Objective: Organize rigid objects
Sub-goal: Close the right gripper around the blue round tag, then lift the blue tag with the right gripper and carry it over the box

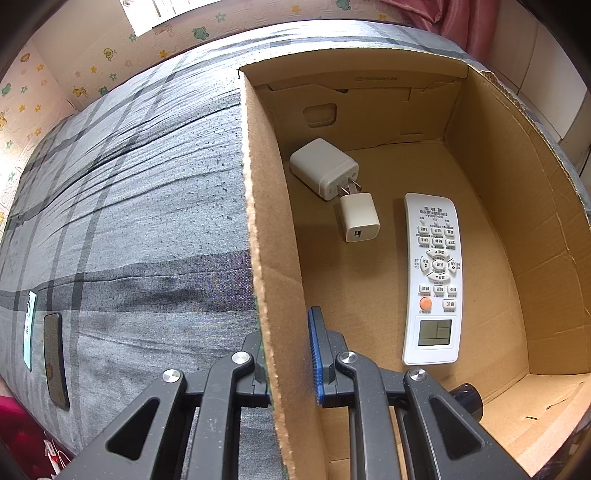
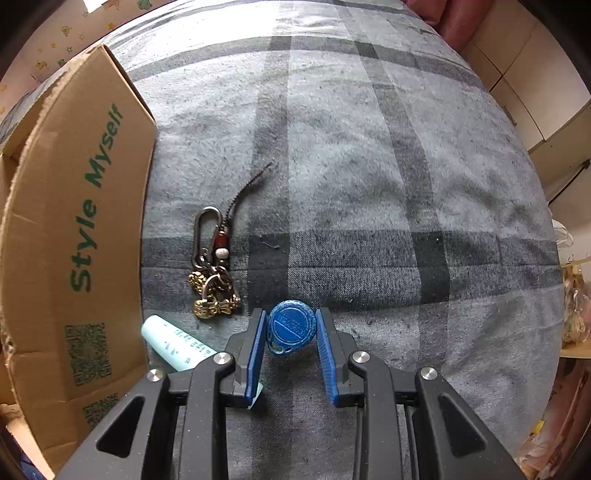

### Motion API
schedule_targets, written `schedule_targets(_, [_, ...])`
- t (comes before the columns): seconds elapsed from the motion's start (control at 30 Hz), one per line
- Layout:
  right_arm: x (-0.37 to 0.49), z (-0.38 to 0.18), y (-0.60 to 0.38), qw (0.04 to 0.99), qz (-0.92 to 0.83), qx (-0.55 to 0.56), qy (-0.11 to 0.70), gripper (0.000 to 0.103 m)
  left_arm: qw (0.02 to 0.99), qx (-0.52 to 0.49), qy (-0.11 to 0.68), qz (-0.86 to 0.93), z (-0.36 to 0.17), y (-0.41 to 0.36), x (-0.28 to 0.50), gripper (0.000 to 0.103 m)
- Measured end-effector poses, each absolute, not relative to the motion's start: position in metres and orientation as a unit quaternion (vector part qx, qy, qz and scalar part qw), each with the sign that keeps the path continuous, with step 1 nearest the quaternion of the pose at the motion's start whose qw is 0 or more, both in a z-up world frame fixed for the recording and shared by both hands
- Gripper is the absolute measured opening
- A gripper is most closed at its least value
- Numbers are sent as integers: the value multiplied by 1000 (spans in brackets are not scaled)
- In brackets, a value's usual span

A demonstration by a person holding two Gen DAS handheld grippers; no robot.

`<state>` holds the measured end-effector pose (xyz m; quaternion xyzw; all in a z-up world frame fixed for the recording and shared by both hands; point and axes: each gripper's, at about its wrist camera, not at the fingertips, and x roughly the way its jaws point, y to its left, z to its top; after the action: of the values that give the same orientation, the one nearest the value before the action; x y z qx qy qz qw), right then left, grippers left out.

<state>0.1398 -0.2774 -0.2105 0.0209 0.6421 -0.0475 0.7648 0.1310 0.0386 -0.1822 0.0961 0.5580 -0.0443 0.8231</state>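
Right gripper point(image 2: 291, 328) pinches a round blue key fob point(image 2: 291, 328) between its blue pads above the grey plaid bed point(image 2: 369, 166); a keychain point(image 2: 214, 266) lies at ten o'clock. Left gripper point(image 1: 284, 354) clamps the cardboard box point(image 1: 266, 258) wall; chargers point(image 1: 325, 168) and remote point(image 1: 436, 277) lie inside. Cartoon wallpaper point(image 1: 55, 81) lines the room.

Looks like a bedroom in somebody's home. There's a bed with a grey plaid sheet point(image 1: 129, 221) taking up most of the view, kiddie wallpaper point(image 1: 92, 70) with little frogs and stars behind it, a pink curtain point(image 1: 469, 22) in the corner, and a cardboard box point(image 1: 266, 240) sitting on the bed.
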Motion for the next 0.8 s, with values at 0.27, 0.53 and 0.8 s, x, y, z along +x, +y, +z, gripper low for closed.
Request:
schedule_targets(0.27, [146,-182,-266,770,-41,5,636,28,823,97,557,-44,-183,39,131,16])
schedule_targets(0.53, [146,-145,-252,783,-30,-9,622,28,823,97,558,-45,-183,39,131,16])
schedule_targets(0.8, [151,-127,-244,795,-15,-24,606,28,823,100,557,-44,-183,38,131,16])
